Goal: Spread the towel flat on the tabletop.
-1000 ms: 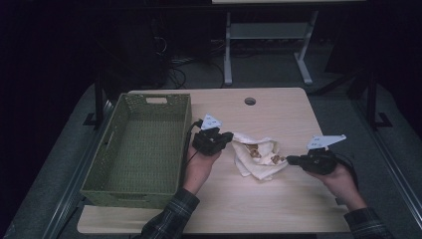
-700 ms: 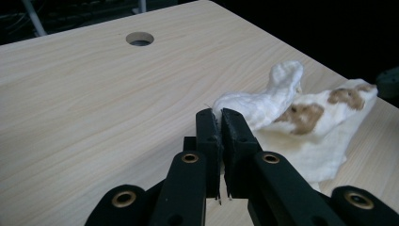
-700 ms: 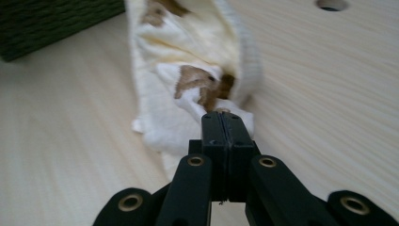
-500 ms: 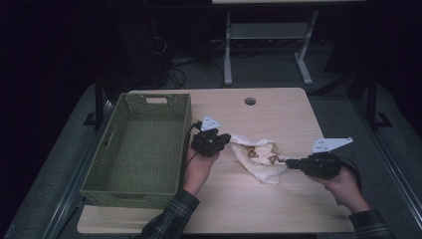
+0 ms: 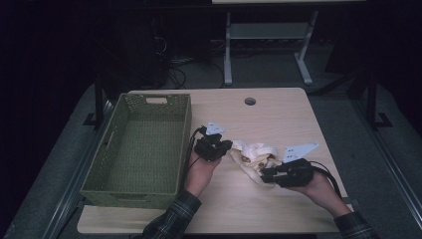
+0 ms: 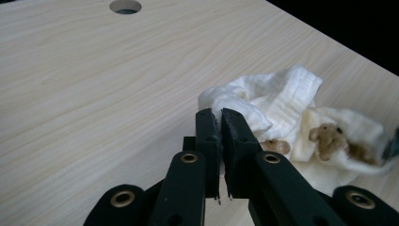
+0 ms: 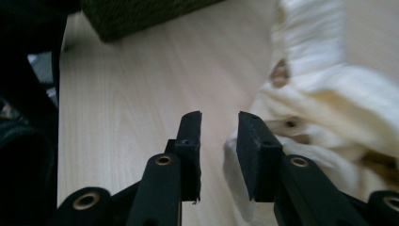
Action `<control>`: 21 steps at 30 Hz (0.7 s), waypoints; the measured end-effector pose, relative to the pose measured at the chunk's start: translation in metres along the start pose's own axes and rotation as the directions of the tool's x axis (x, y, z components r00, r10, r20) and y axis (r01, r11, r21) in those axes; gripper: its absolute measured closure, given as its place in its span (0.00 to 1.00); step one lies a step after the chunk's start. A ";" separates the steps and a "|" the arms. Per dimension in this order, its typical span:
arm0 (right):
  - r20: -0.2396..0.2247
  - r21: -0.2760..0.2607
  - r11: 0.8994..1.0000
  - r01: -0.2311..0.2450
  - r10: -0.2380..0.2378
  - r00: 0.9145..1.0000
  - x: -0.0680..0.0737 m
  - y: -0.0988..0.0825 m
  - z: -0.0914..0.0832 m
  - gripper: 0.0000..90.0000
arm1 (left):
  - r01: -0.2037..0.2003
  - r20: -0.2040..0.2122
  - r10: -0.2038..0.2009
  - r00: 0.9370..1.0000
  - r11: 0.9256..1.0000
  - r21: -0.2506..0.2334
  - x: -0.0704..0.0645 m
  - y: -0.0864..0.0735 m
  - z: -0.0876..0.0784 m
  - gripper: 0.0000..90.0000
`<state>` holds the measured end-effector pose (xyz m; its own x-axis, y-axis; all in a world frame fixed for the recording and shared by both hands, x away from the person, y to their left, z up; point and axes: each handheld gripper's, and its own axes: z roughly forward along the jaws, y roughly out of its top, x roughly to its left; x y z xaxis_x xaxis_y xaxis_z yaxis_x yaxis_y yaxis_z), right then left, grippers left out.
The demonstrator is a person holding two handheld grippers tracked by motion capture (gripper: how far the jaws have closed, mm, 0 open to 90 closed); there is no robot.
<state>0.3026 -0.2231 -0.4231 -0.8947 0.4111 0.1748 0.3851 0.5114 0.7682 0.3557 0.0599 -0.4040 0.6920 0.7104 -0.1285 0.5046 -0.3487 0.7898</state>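
Observation:
A crumpled cream cloth (image 5: 256, 154) with small brown bear figures lies on the wooden table (image 5: 278, 114), right of centre. My left gripper (image 5: 229, 145) is at the cloth's left end. In the left gripper view the cloth (image 6: 282, 103) has a fold pinched between the nearly closed jaws of this gripper (image 6: 217, 113). My right gripper (image 5: 263, 174) is at the cloth's near right edge, pointing left. In the right gripper view it (image 7: 219, 117) stands open, and the cloth's hem (image 7: 329, 94) lies beside its right jaw with nothing between the jaws.
A green woven basket (image 5: 184, 144) stands empty on the left half of the table, and its corner (image 7: 141, 14) shows in the right gripper view. A round cable hole (image 5: 250, 101) sits near the far edge. A desk frame and cables stand on the dark floor beyond.
My right gripper has slid left and nearer along the table, up to the cloth's near edge. The left gripper has stayed at the cloth's left end.

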 end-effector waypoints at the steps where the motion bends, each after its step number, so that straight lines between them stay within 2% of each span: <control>1: 0.006 -0.014 1.000 -0.007 0.007 1.000 -0.003 0.000 -0.006 0.77 | 0.001 0.000 -0.001 1.000 1.000 0.000 0.000 -0.001 0.001 0.95; 4: 0.063 -0.059 0.998 -0.027 0.031 0.998 -0.015 0.000 -0.024 0.77 | 0.002 -0.002 -0.002 1.000 1.000 0.006 0.001 -0.002 0.002 0.95; 6: 0.113 -0.077 0.996 -0.050 0.058 0.992 -0.025 -0.004 -0.036 0.77 | 0.002 -0.003 -0.002 1.000 1.000 0.012 0.002 -0.003 0.003 0.95; 8: 0.155 -0.076 0.994 -0.079 0.090 0.984 -0.037 -0.012 -0.043 0.78 | 0.008 -0.002 -0.008 1.000 1.000 0.012 0.002 -0.003 0.004 0.95; 9: 0.188 -0.054 0.992 -0.110 0.119 0.975 -0.049 -0.021 -0.045 0.77 | 0.009 -0.002 -0.009 1.000 1.000 0.010 0.002 -0.004 0.005 0.95; 10: 0.198 -0.042 0.991 -0.128 0.134 0.971 -0.055 -0.026 -0.044 0.77 | 0.006 -0.002 -0.006 1.000 1.000 0.013 0.002 -0.004 0.005 0.95; 13: 0.215 0.005 0.985 -0.172 0.167 0.962 -0.066 -0.037 -0.035 0.75 | 0.006 -0.001 -0.006 1.000 1.000 0.018 0.002 -0.004 0.006 0.95; 14: 0.215 0.005 0.985 -0.172 0.167 0.962 -0.066 -0.037 -0.035 0.75 | 0.002 -0.002 -0.002 1.000 1.000 0.019 0.002 -0.004 0.006 0.95; 15: 0.212 0.020 0.980 -0.198 0.189 0.959 -0.072 -0.042 -0.030 0.75 | 0.002 -0.002 -0.002 1.000 1.000 0.018 0.002 -0.004 0.006 0.95; 17: 0.199 0.024 0.980 -0.197 0.188 0.962 -0.077 -0.045 -0.025 0.74 | 0.004 -0.002 -0.004 1.000 1.000 0.017 0.002 -0.005 0.006 0.95; 21: 0.192 0.028 0.977 -0.209 0.200 0.961 -0.082 -0.045 -0.019 0.74 | 0.004 -0.003 -0.004 1.000 1.000 0.017 0.003 -0.005 0.005 0.95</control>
<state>0.3540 -0.2945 -0.4601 -0.7390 0.6423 0.2035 0.5700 0.4349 0.6971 0.3581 0.0600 -0.4112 0.6883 0.7136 -0.1302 0.5166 -0.3562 0.7787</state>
